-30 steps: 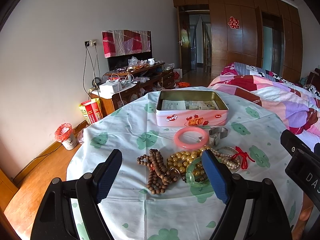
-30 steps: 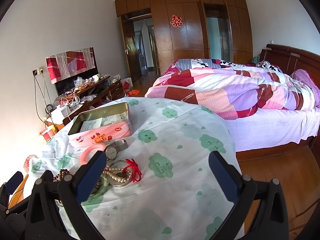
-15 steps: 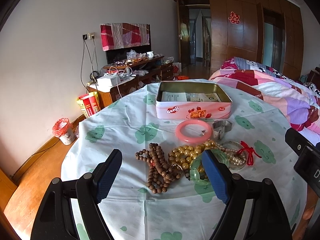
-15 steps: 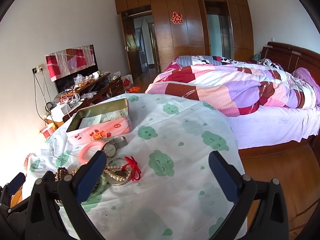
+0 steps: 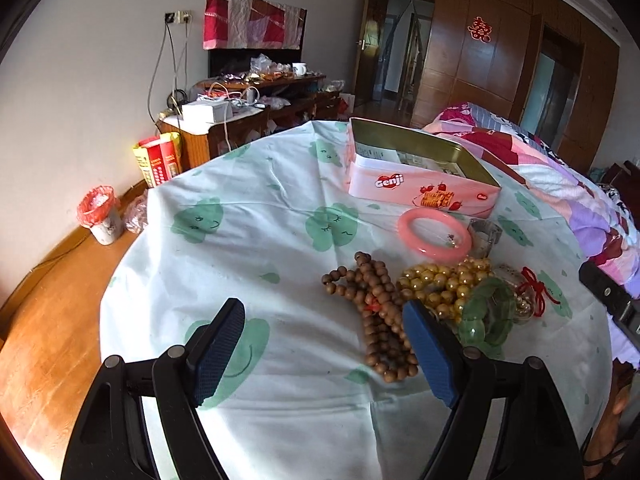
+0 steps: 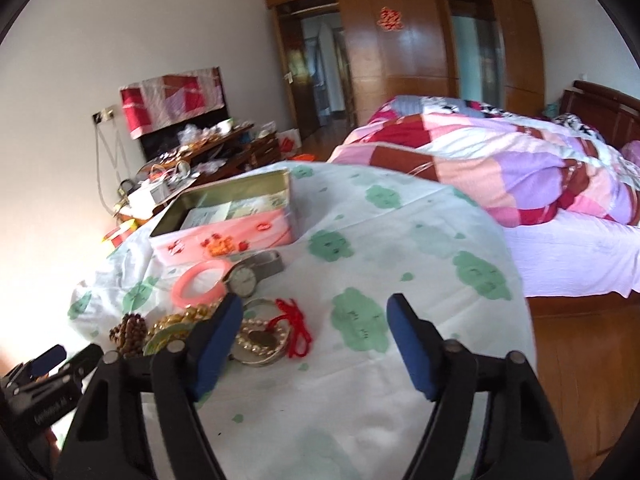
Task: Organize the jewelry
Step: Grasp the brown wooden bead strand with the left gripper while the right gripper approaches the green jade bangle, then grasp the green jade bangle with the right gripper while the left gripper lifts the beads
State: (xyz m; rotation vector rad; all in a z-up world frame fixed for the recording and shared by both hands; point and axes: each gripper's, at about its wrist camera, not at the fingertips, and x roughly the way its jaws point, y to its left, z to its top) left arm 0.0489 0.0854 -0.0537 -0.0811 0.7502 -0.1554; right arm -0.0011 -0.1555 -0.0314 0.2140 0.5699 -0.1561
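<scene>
A pile of jewelry lies on the round table: brown wooden beads (image 5: 376, 308), golden beads (image 5: 444, 280), a green bangle (image 5: 486, 316), a pink bangle (image 5: 434, 236) (image 6: 200, 284), a watch (image 6: 246, 278), pearls with a red cord (image 6: 276, 334). An open pink tin (image 5: 420, 176) (image 6: 228, 220) stands behind them. My left gripper (image 5: 324, 344) is open and empty, just left of the wooden beads. My right gripper (image 6: 316, 342) is open and empty, its left finger beside the pearls.
The table wears a white cloth with green clouds (image 5: 256, 216). A bed with a patchwork quilt (image 6: 500, 160) stands to the right. A cluttered wooden cabinet (image 5: 248, 116) and a small bin (image 5: 100, 216) stand along the left wall.
Both grippers have moved forward and lower toward the jewelry pile. The left view has swung left; the right gripper's left finger now reaches the pearls. Both stay open.
</scene>
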